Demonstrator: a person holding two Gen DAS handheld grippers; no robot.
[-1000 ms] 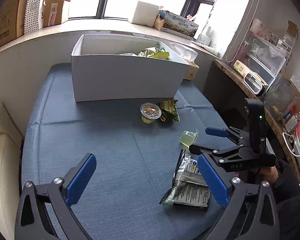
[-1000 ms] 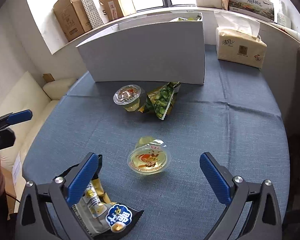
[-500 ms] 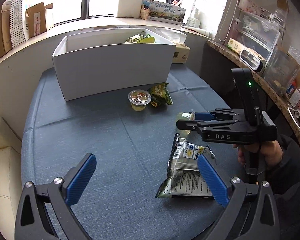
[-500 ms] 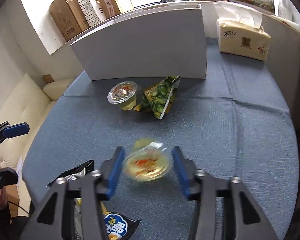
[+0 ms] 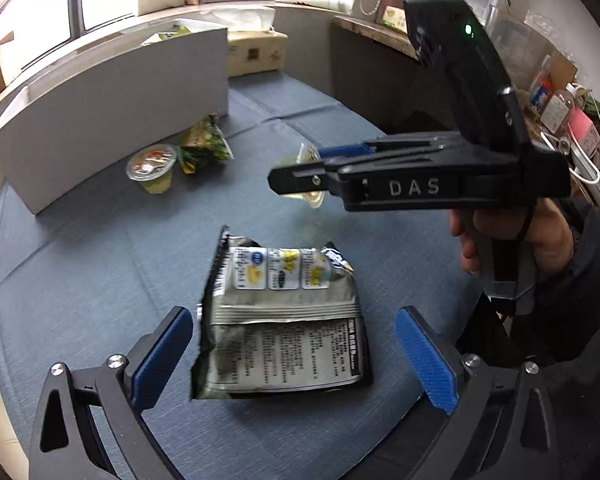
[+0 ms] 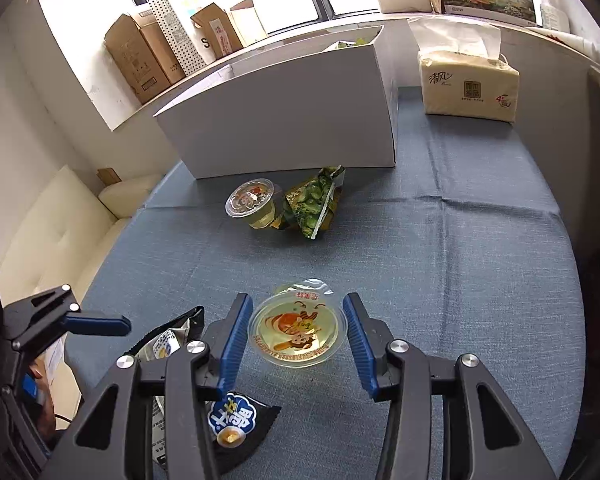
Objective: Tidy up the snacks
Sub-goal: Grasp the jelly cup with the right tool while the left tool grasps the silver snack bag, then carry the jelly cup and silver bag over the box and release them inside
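My right gripper point(image 6: 295, 334) is shut on a yellow jelly cup point(image 6: 297, 330), its blue pads against the cup's rim; the cup point(image 5: 306, 160) also peeks out behind that gripper in the left wrist view. My left gripper point(image 5: 291, 354) is open around a silver snack bag point(image 5: 279, 320) lying flat on the blue table point(image 6: 460, 260), pads apart from it on both sides. A second jelly cup point(image 6: 253, 204) and a green snack packet point(image 6: 314, 204) lie in front of the white box point(image 6: 291, 120), which holds some snacks.
A tissue pack point(image 6: 468, 84) stands to the right of the box. Cardboard boxes point(image 6: 147, 56) line the window sill. A cream sofa point(image 6: 59, 224) borders the table's left side. Cluttered shelves point(image 5: 560, 92) stand to the right.
My right gripper has closed from wide open onto the jelly cup. My left gripper has moved forward and down over the silver bag, its jaws narrowing around it.
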